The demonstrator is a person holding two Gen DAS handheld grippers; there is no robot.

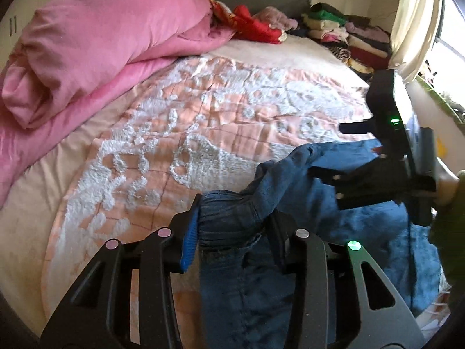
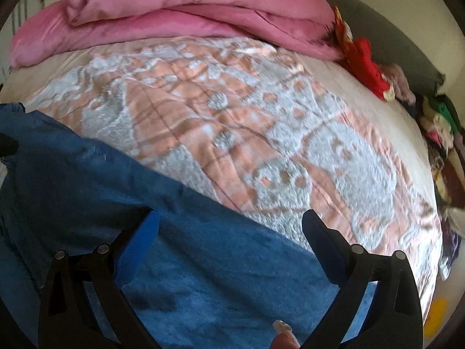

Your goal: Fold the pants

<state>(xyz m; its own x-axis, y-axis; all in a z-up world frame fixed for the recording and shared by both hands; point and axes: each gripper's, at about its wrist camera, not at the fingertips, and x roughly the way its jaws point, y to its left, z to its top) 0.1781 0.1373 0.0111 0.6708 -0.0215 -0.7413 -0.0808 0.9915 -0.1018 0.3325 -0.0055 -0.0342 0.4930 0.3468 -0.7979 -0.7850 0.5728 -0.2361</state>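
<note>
Blue pants [image 1: 293,186] lie bunched at the near right of the bed. My left gripper [image 1: 232,221] is shut on their ribbed elastic band [image 1: 226,218], which is squeezed between the blue pads and lifted off the bedspread. My right gripper [image 1: 322,183] reaches in from the right over the same cloth. In the right wrist view the right gripper [image 2: 231,224] stands wide open over a flat stretch of the pants [image 2: 189,261]; its pads [image 2: 145,232] do not press on the fabric. A fingertip [image 2: 282,331] shows at the bottom edge.
The bed carries a pink-and-white textured bedspread [image 1: 203,116]. A rolled pink duvet [image 1: 87,43] fills the far left, and a red item [image 1: 255,23] lies by the dark headboard. Stacked folded clothes [image 1: 348,35] sit at the far right beside a curtain [image 1: 415,23].
</note>
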